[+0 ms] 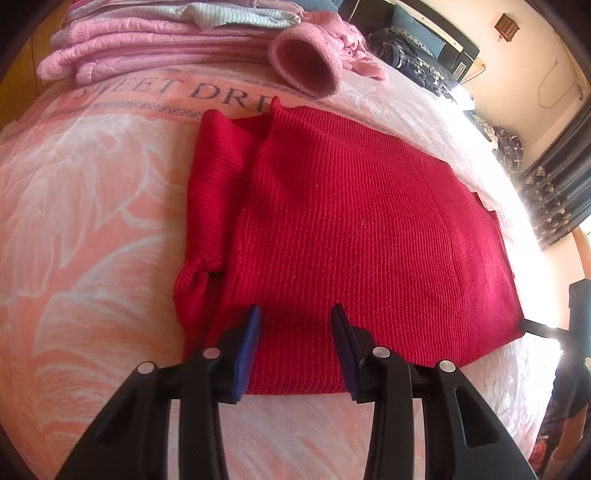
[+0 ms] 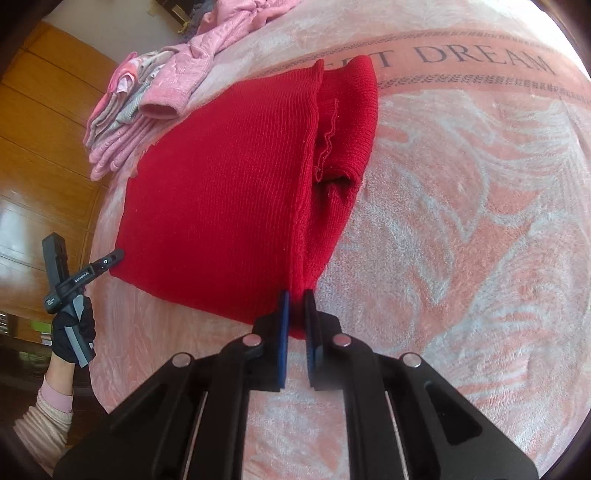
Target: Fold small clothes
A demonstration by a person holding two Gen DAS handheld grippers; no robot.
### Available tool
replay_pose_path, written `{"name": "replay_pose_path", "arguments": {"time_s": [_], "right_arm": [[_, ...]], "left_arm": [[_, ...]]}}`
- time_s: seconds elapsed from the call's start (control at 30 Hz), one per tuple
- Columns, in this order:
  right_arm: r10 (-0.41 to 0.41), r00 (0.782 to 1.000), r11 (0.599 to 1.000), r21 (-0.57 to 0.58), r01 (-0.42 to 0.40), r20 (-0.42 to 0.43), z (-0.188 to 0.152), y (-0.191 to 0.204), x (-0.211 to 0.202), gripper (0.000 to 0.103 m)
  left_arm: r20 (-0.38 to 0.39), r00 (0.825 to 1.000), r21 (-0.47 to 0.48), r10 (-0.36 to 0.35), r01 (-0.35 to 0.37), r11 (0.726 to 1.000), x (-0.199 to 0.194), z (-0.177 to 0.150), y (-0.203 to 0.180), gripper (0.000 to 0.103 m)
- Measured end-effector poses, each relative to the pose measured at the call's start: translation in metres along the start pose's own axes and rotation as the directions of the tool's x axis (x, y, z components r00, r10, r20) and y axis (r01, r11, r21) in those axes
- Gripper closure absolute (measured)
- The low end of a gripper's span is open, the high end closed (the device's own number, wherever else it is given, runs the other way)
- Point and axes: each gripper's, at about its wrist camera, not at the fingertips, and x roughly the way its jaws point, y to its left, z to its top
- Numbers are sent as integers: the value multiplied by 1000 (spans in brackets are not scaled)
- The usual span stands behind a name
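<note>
The right gripper (image 2: 295, 314) is pinching the red knit sweater's (image 2: 229, 184) near corner, seemingly for folding, while the left gripper (image 1: 295, 325) is hovering, jaws spread, over its hem

Bed covered by fuzzy pink-and-white blanket (image 1: 92, 206) with leaf pattern and dark printed lettering band. Behind bed's far edge, cream wall (image 1: 532, 48) with small brown wooden hanging ornament (image 1: 506, 25). Dark blue patterned curtain (image 1: 554, 199) off bed's right side, strong daylight glaring beside it and washing out blanket edge. Orange-brown wooden panelled wardrobe (image 2: 40, 122) off bed's opposite side, glossy, reflecting light. Dark plaid bedding heap (image 1: 417, 62) at bed's far corner.
</note>
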Motion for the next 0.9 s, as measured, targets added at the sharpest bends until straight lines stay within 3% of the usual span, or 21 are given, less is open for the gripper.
{"name": "replay_pose_path", "arguments": {"time_s": [0.17, 0.23, 0.4, 0.57, 0.67, 0.9], "right_arm": [[-53, 996, 998, 29, 55, -71, -8, -13, 24, 98], [-34, 997, 998, 45, 37, -64, -7, -16, 27, 97], [-70, 997, 998, -5, 70, -18, 3, -4, 1, 83], [-60, 996, 998, -12, 61, 61, 48, 5, -16, 83], [-42, 997, 999, 0, 42, 59, 80, 5, -2, 82], [-112, 994, 993, 27, 112, -3, 121, 1, 37, 80]], "left_arm": [[4, 1000, 10, 9, -9, 1000, 5, -4, 2, 64], [9, 1000, 5, 7, -7, 1000, 4, -5, 2, 64], [18, 1000, 15, 21, -21, 1000, -11, 5, -7, 64], [65, 998, 39, -6, 3, 999, -18, 34, -27, 63], [56, 998, 31, -16, 14, 999, -2, 51, -35, 63], [18, 999, 5, -32, 32, 999, 35, 67, -40, 63]]}}
